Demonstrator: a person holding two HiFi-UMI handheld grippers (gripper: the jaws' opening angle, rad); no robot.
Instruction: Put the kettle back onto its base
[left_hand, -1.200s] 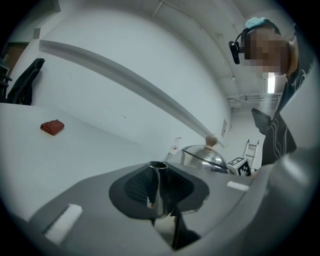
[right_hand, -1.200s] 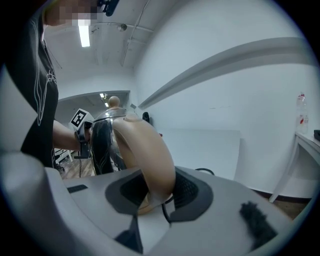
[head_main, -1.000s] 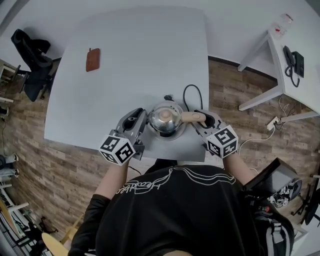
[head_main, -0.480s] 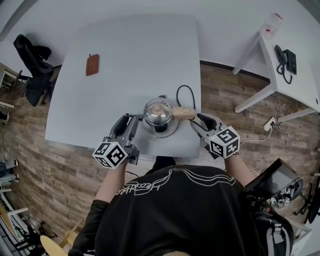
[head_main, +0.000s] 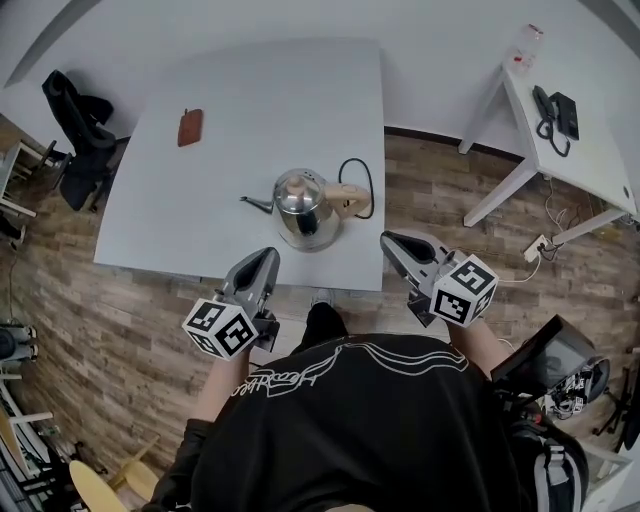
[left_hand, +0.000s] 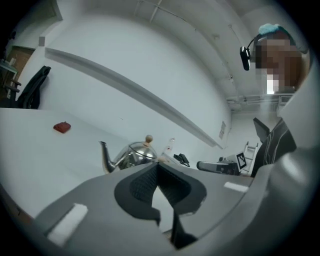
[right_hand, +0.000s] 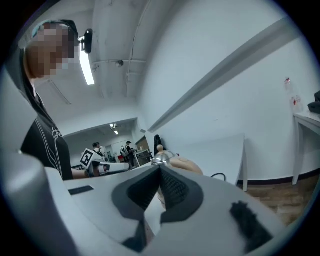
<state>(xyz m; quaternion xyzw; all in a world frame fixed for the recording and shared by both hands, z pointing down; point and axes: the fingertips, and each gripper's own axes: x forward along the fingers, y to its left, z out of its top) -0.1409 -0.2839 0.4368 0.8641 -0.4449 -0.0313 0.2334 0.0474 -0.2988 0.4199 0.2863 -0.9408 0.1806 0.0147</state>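
The steel kettle (head_main: 303, 206) with a wooden handle (head_main: 346, 198) and knob stands upright on its base (head_main: 318, 240) near the table's front edge, spout to the left. Neither gripper touches it. My left gripper (head_main: 268, 256) hangs off the table's near edge, in front and left of the kettle. Its jaws are closing fully together with nothing between them. My right gripper (head_main: 388, 240) is off the front right corner, its jaws likewise closing together and empty. The kettle (left_hand: 131, 155) shows beyond the left gripper (left_hand: 157, 166). It (right_hand: 162, 159) also shows past the right gripper (right_hand: 160, 169).
A black cord (head_main: 357, 182) loops behind the kettle on the white table (head_main: 250, 110). A brown wallet (head_main: 188, 127) lies far left. A dark chair (head_main: 75, 120) stands left of the table. A white side table with a phone (head_main: 553, 108) is at the right.
Both grippers drew back from the kettle toward me, off the table's near edge. The right one left the handle, the left one left the kettle's side. The kettle stays on its base.
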